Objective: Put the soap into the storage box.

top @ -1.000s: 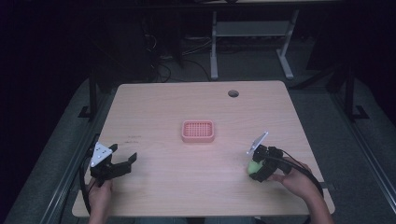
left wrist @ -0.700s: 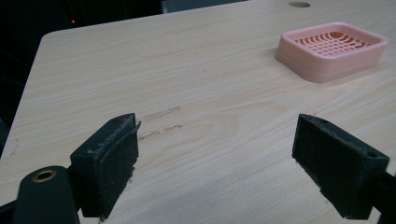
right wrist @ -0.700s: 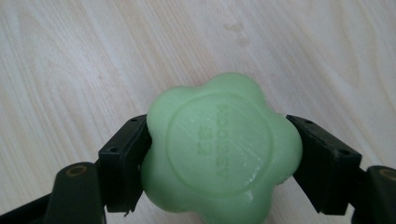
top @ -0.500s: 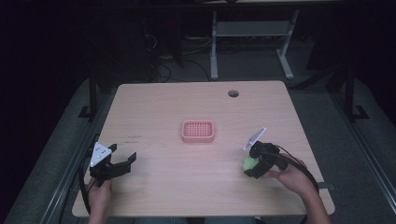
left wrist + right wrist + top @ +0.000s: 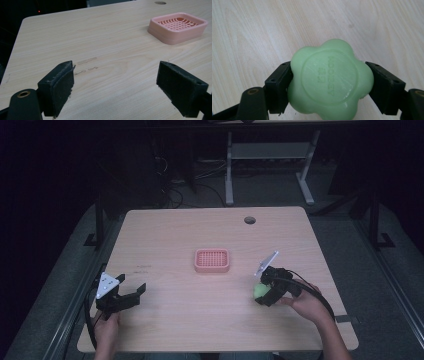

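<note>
A pale green, flower-shaped bar of soap [image 5: 329,81] with raised lettering on its round face sits clamped between the two black jaws of the right gripper [image 5: 265,294], each pad pressed against one side of it. In the high view the soap [image 5: 259,291] is at the near right part of the light wooden table [image 5: 175,235], just above or on the surface; which of the two cannot be told. A pink rectangular plastic soap dish with a grid floor [image 5: 212,260] lies at the middle of the table, to the left of and farther than the soap, apart from it. At the near left corner, the left gripper [image 5: 131,292] has its jaws spread wide with nothing between them, the bare wood showing through the gap.
</note>
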The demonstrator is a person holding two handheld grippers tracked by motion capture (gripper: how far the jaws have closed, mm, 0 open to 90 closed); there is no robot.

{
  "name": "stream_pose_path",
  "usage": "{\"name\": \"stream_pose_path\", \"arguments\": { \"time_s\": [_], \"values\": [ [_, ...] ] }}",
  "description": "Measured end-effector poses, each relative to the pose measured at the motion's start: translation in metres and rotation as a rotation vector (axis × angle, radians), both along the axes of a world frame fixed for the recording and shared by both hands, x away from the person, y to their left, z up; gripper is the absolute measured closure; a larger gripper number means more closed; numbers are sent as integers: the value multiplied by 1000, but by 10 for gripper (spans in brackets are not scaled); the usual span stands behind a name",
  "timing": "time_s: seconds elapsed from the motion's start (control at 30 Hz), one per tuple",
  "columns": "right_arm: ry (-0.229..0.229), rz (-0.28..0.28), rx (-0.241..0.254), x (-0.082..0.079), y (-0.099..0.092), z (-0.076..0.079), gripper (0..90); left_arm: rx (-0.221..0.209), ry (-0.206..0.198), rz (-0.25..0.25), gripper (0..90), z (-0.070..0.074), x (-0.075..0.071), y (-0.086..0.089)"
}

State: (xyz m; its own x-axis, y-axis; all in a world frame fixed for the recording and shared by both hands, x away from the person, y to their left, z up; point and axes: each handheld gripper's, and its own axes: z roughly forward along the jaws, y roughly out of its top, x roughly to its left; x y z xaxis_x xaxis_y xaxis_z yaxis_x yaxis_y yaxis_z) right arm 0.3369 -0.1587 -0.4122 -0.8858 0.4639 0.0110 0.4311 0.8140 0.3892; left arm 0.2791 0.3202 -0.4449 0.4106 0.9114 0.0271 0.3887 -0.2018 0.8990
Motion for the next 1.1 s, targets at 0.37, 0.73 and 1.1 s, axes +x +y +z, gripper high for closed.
{"name": "stream_pose_path", "arguments": {
  "time_s": [0.37,0.73,1.1],
  "values": [
    [-7,43,-27,13,20,12,256,-16,-5,5,142,0,1,0],
    [2,62,-26,27,36,17,256,-21,-2,5,142,-1,2,0],
    [-3,89,-36,43,57,23,255,-23,-1,7,142,-1,3,0]
  ]
}}
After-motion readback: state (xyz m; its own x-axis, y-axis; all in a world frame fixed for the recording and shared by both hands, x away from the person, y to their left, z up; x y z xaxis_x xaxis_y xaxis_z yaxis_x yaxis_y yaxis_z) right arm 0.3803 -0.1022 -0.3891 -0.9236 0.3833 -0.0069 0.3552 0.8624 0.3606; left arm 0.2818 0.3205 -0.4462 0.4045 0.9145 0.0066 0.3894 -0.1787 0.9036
